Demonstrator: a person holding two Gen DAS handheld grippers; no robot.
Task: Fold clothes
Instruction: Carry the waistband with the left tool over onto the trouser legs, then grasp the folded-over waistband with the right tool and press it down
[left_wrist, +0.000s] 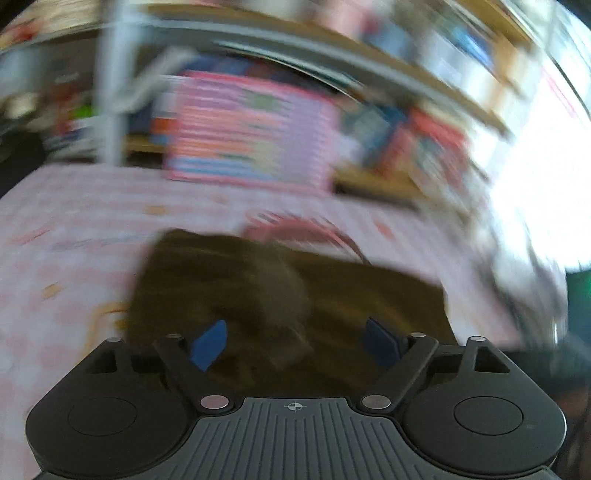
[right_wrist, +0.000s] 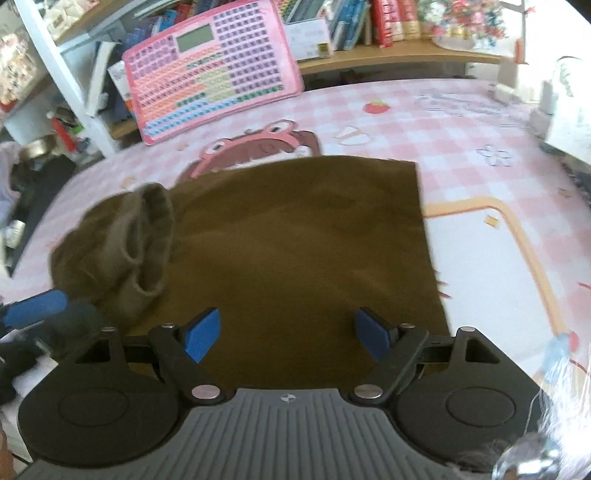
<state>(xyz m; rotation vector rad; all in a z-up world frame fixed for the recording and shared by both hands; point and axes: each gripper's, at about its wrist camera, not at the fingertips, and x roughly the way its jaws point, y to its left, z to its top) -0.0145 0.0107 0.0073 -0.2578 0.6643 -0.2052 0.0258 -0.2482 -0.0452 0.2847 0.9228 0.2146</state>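
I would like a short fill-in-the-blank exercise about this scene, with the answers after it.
1. The garment on the table is ____ in colour.
2. The tablecloth has a pink and white ____ pattern.
3. The right gripper has its jaws ____.
4. The fingertips of the gripper are ____ in colour.

Answers: brown; checked; open; blue

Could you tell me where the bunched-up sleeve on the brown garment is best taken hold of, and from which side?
Take the sleeve at its ribbed cuff, the part standing up off the brown garment. Come from the left edge, where it lies loose and raised, so a claw can likely close across the cuff without catching the flat layer underneath.
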